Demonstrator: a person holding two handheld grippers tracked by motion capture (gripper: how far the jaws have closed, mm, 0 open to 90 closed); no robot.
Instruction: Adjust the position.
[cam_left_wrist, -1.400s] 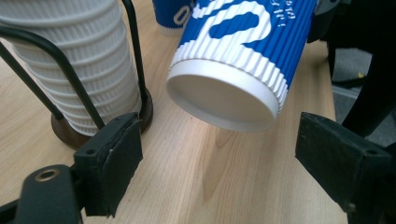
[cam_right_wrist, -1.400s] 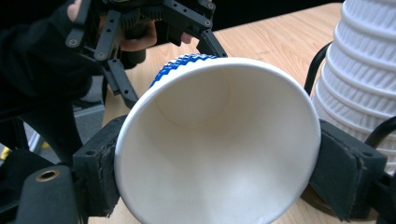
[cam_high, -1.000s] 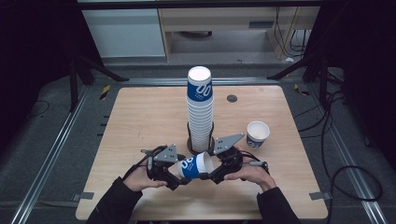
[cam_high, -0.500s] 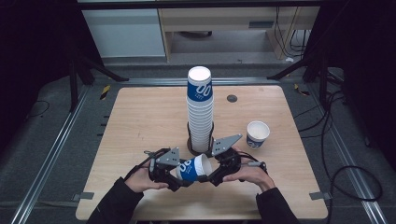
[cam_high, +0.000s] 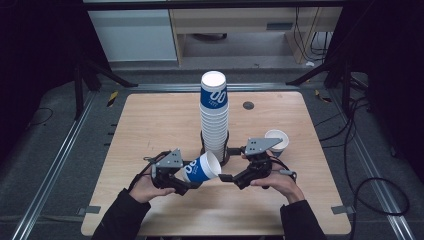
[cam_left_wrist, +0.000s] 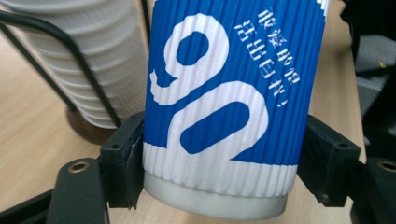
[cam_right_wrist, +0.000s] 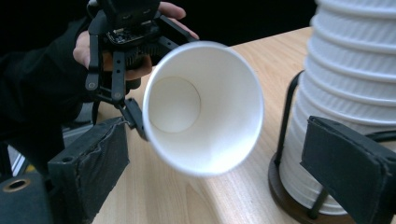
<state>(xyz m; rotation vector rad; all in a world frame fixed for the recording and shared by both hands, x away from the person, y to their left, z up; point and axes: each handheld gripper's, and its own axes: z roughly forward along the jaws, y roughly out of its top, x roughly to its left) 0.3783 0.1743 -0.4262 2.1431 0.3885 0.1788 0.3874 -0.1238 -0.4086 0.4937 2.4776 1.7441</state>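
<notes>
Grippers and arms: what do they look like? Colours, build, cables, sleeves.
Left gripper and right gripper match: black linkage frames with two flat black padded jaws, brass-coloured pivot bushings, and a grey three-cornered plate with small holes on top of each. A thin dark cable loops from each gripper body. Both hands are bare; the forearms wear dark long sleeves.

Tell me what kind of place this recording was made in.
Likely a lab data-collection station: a wooden table ringed by metal floor rails and loose cables, with a stack of paper cups as props.
</notes>
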